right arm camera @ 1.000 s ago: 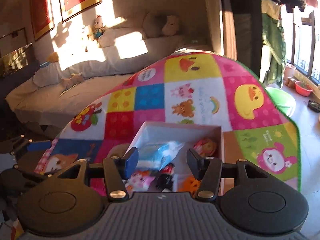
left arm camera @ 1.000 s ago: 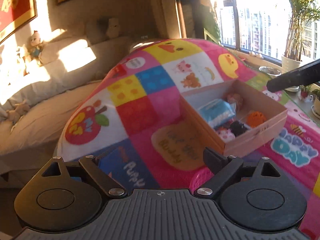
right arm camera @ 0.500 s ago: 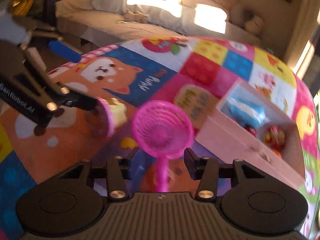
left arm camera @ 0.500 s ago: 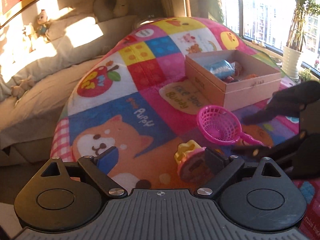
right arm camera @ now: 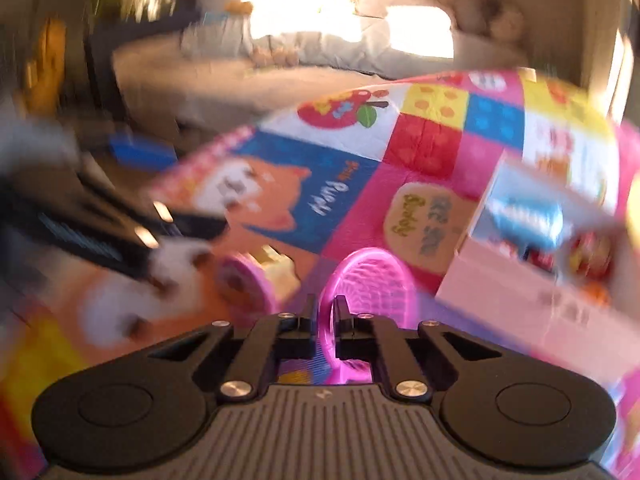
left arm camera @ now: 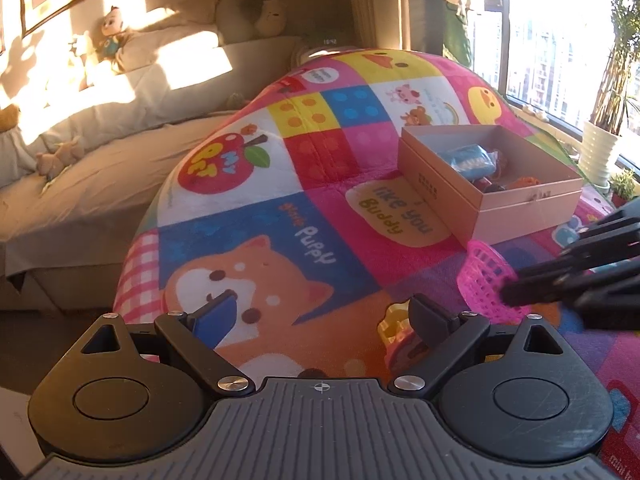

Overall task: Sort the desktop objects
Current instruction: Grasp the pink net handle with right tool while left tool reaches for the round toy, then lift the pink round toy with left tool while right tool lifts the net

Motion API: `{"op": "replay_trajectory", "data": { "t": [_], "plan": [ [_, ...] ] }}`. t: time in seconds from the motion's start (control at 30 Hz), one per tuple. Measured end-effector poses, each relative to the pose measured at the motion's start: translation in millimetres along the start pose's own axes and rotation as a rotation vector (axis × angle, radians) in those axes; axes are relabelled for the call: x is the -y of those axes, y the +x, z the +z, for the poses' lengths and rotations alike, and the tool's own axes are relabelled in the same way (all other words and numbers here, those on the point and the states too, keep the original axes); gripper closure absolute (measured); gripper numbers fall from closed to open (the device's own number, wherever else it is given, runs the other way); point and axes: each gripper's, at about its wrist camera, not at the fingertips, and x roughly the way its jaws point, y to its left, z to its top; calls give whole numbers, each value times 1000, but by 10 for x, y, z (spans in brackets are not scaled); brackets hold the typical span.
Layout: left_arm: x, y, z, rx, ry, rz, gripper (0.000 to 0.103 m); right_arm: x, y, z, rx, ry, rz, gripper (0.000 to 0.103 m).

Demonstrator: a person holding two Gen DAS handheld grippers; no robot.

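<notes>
A pink toy strainer [right arm camera: 368, 280] lies on the colourful play mat, and my right gripper [right arm camera: 328, 312] is shut on its handle just behind the net. In the left wrist view the same strainer [left arm camera: 486, 280] sits at the right, with the right gripper [left arm camera: 510, 293] reaching in from that side. My left gripper [left arm camera: 320, 312] stands open low over the mat. A pink and yellow toy [left arm camera: 396, 332] lies just by its right finger, not gripped. The pink cardboard box [left arm camera: 520, 208] stands behind, holding a blue packet [left arm camera: 468, 160] and several small toys.
The mat [left arm camera: 320, 152] covers a raised surface that drops off at its left edge. A grey sofa [left arm camera: 120, 152] with plush toys runs along the left. A white plant pot [left arm camera: 598, 152] stands by the window at the right.
My right gripper came down from over the box to the strainer and shut on its handle. My left gripper drew back from the box to the mat's near part and stayed open.
</notes>
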Motion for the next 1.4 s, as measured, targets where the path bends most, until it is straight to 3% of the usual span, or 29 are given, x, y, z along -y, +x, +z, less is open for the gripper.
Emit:
{"op": "replay_trajectory", "data": {
  "t": [0.13, 0.3, 0.4, 0.47, 0.53, 0.73, 0.83, 0.9, 1.0, 1.03, 1.4],
  "plan": [
    [136, 55, -11, -17, 24, -34, 6, 514, -291, -157, -2, 239, 45, 96],
    [334, 92, -37, -37, 73, -69, 6, 1037, -503, -455, -2, 399, -118, 91],
    [442, 110, -86, -56, 110, -85, 6, 1123, -617, -561, 12, 386, -215, 65],
    [532, 140, -151, -78, 137, -91, 6, 1110, -641, -585, 33, 357, -254, 39],
    [625, 187, -223, -98, 163, -90, 6, 1073, -683, -601, 52, 324, -270, 32],
    [782, 283, -272, -91, 186, -54, 6, 883, -615, -566, 61, 227, -286, 28],
    [772, 310, -276, -101, 149, -16, 7, 762, -516, -541, 60, 152, -303, 23],
    [740, 315, -293, -99, 110, 4, 12, 696, -485, -544, 67, 120, -305, 19],
    [699, 354, -314, -88, 58, 30, 30, 644, -428, -559, 67, 103, -302, 18],
    [691, 370, -316, -89, 52, 34, 41, 642, -405, -558, 63, 106, -301, 18],
    [666, 222, -227, -80, 107, 6, 48, 651, -365, -573, 45, 111, -302, 17]
  ]
}}
